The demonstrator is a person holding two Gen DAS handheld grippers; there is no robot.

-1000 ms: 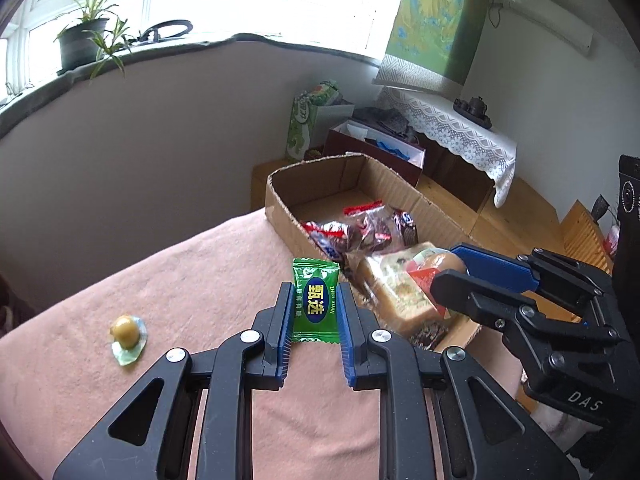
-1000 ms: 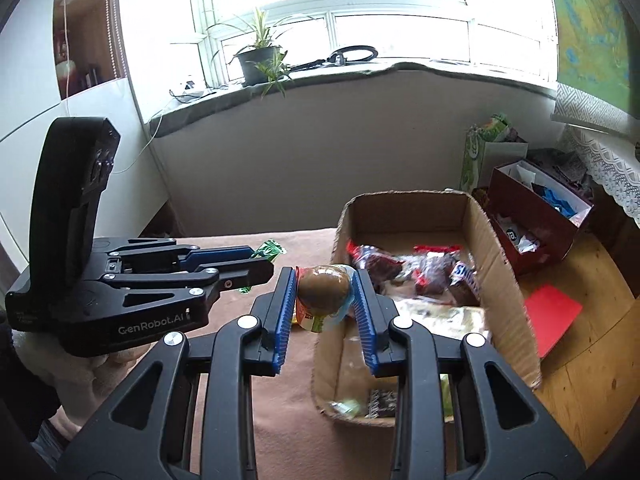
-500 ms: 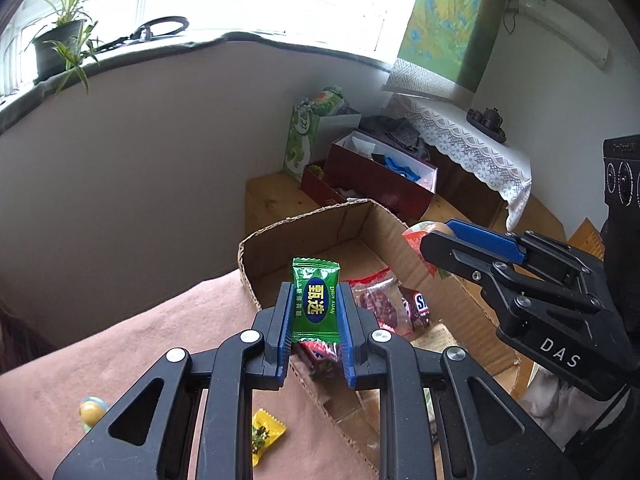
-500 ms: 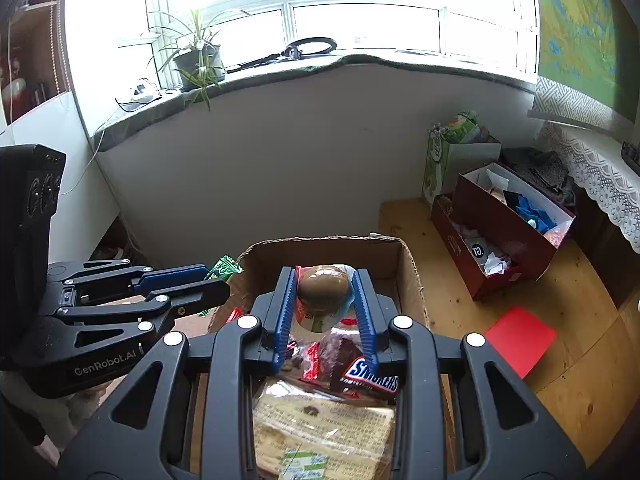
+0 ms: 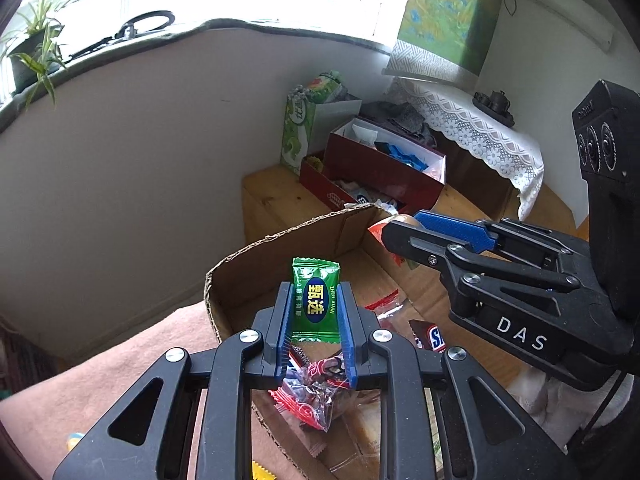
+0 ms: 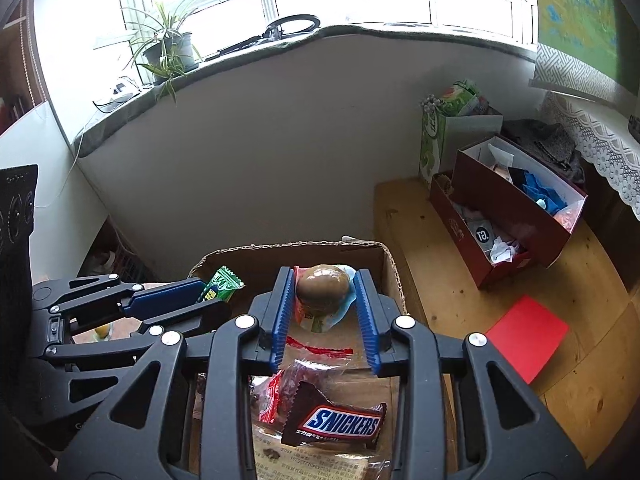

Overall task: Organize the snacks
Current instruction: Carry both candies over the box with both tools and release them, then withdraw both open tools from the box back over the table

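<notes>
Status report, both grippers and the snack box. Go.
Left gripper shut on green candy, over cardboard box. Right gripper jaws opening, wrapped brown egg between them, above box. Snickers bar below. Nothing in the way.

My fingers (image 5: 283, 322) are black linkage bars with silver screws and ribbed blue pads, my right gripper (image 5: 404, 226) lettered DAS in white (its tall black block carries three round dials), and my left gripper (image 6: 208, 298) matches.

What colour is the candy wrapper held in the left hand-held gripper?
Green, with a dark blue oval bearing yellow characters; the candy wrapper shows best in the left wrist view.
</notes>
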